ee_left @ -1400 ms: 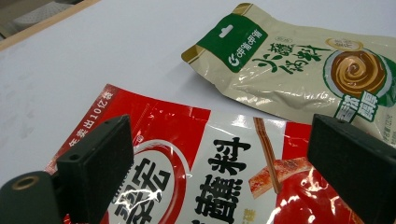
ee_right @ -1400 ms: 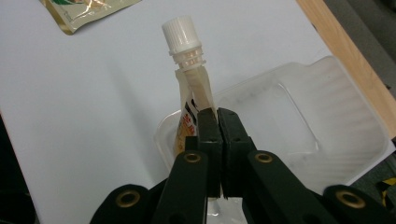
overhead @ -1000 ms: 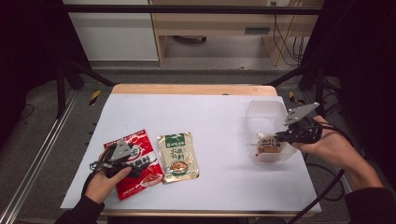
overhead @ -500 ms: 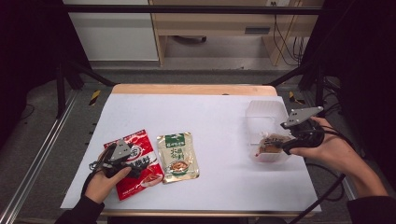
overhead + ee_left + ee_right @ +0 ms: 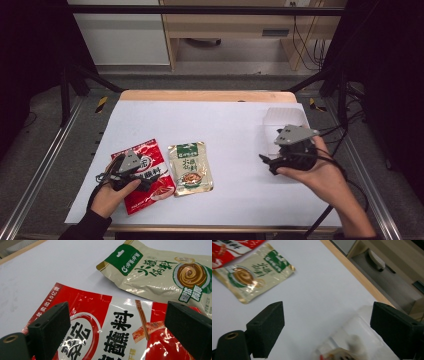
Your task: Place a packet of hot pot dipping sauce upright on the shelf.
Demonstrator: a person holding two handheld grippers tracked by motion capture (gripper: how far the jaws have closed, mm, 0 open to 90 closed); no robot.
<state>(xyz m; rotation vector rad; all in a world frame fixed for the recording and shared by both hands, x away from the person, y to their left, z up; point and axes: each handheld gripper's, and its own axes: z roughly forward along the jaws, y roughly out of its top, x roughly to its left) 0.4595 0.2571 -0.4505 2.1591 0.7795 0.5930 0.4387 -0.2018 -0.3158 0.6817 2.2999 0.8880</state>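
Note:
A red sauce packet (image 5: 150, 165) lies flat at the table's near left, with a beige and green packet (image 5: 190, 167) just to its right. My left gripper (image 5: 142, 180) hovers low over the red packet (image 5: 100, 315), jaws wide open and nothing between them; the beige packet (image 5: 160, 272) lies beyond. My right gripper (image 5: 267, 162) is at the near right, jaws open and pointing left across the table. A clear plastic container (image 5: 285, 120) stands just behind it. In the right gripper view, the right gripper (image 5: 329, 325) is open above the blurred container (image 5: 352, 340), which has a small packet (image 5: 337, 355) inside.
The white table sheet (image 5: 225, 125) ends in a wooden far edge (image 5: 205, 95). Metal frame rails (image 5: 45, 165) run along the left side and cables (image 5: 350, 120) trail off the right. A wooden cabinet (image 5: 225, 25) stands beyond the table.
My right gripper has drawn back from over the clear container toward the near edge and turned to point left. The left gripper and both packets have stayed put.

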